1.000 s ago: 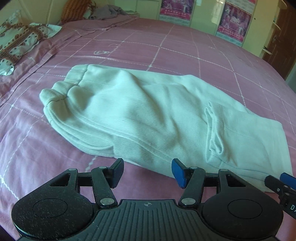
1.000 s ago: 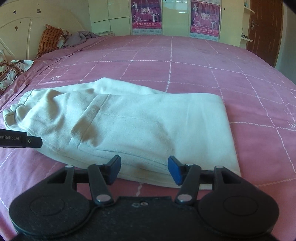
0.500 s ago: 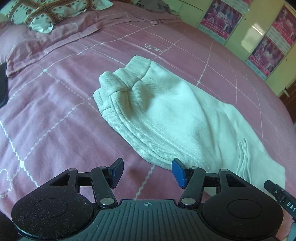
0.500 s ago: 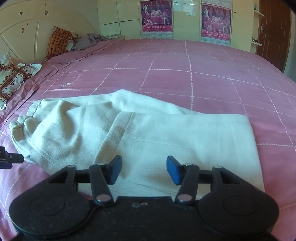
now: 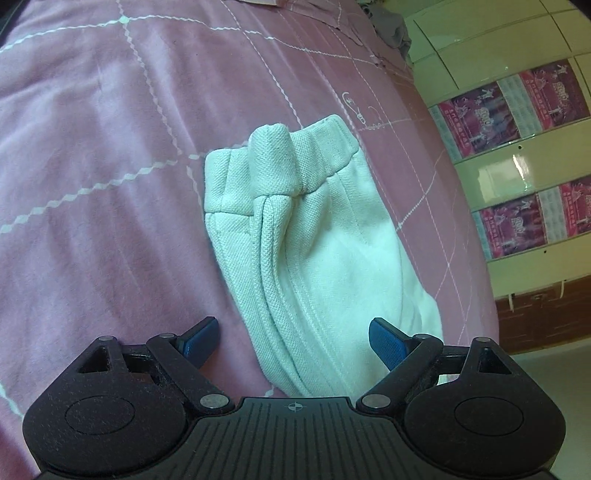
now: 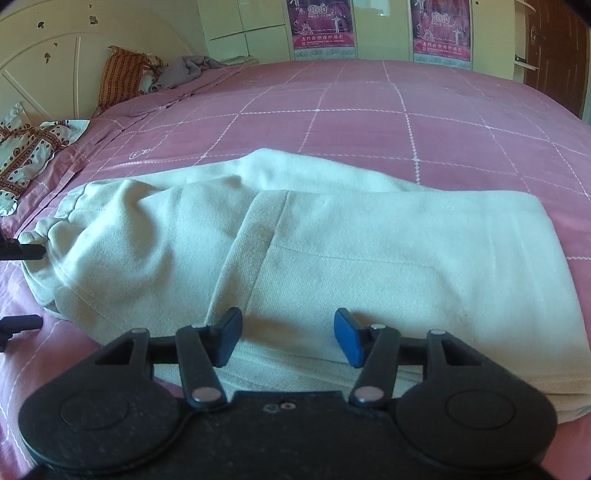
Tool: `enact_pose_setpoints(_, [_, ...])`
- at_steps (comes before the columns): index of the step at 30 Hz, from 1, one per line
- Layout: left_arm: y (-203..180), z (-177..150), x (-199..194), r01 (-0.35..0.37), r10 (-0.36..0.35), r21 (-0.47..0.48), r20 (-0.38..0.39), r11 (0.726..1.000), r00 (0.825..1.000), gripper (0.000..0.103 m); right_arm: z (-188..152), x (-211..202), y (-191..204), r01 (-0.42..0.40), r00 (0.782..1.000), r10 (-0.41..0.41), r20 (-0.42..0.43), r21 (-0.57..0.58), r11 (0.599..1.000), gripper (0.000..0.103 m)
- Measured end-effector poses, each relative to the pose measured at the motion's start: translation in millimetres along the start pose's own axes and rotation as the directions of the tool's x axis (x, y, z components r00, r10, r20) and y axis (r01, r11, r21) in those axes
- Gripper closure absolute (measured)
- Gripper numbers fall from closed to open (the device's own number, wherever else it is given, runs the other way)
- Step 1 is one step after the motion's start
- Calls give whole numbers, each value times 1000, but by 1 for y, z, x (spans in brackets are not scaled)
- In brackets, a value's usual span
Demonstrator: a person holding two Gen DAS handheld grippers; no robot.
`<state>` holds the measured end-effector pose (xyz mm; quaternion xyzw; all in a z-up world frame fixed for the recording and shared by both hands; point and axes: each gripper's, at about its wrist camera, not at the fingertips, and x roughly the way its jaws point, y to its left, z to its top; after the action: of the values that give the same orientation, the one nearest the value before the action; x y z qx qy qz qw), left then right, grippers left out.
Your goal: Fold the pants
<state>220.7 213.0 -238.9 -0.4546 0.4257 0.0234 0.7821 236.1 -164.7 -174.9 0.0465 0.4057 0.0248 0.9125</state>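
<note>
The pants (image 6: 303, 258) lie on the pink bed (image 6: 369, 110), already doubled into one long band, so at least one fold looks left. Left gripper (image 5: 291, 338) is opening its jaws over the waistband end, gripping nothing. Right gripper (image 6: 288, 338) hangs half open above the middle, empty too. Only the right view shows the pillows (image 6: 122, 75) beyond the pants.

A home bedroom: ahead of the jaws spreads a wide bed under a pink checked bedspread (image 6: 369, 110), with a cream curved headboard (image 6: 44, 70) far off to their left. An orange pillow (image 6: 122, 75) leans there, and pale wardrobe doors (image 6: 243, 26) carrying purple calendar posters (image 6: 321, 27) stand beyond.
</note>
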Motion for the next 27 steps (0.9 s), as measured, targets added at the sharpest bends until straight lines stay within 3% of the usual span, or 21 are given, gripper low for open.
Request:
enact_pose_setpoints(2, [-2,2,12,18,-18,-3,3,1000,1000,17,0,1,-2,-5,1000,5,2,4,1000,46])
enact_pose_setpoints(6, [-9,7,34,16,-16,-18,-4,1000,1000,54,0,1,-2,-6,1000,6,3,2,1000,45])
enact_pose_setpoints(8, [-2,10,41,22,-23,-63,0,998,1000,66,0,1,-2,-7,1000,7,3,-1,1000,44])
enact_pose_setpoints(11, [4,11,49,57,-56,-149,11,987,998,67,0,2,-2,-6,1000,6,3,-2,1000,44])
enact_pose_setpoints(15, [-10,12,61,32,-29,-88,30,996,999,67,2,2,0,2,1000,-2,-1,-10,1000,44])
enact_pose_setpoints(19, [-22,16,61,14,-10,-92,44,996,999,71,14,-4,1,30,999,-30,34,-13,999,45])
enact_pose_setpoints(20, [-25,15,56,7,-2,-79,56,997,998,83,19,-4,1,46,998,-45,42,-27,999,45])
enact_pose_setpoints(22, [-36,15,44,17,-14,-33,90,999,996,85,27,-3,0,81,996,-78,51,-42,996,45])
enact_pose_setpoints(24, [-59,14,30,14,-25,81,132,997,991,85,27,2,-3,108,994,-107,33,-42,993,44])
enact_pose_setpoints(26, [-95,8,20,2,-45,248,169,969,985,85,13,23,0,117,990,-124,-60,-106,987,41])
enact_pose_setpoints(27, [-114,4,15,-8,-58,338,185,941,981,85,8,24,2,125,991,-131,-35,-138,982,40])
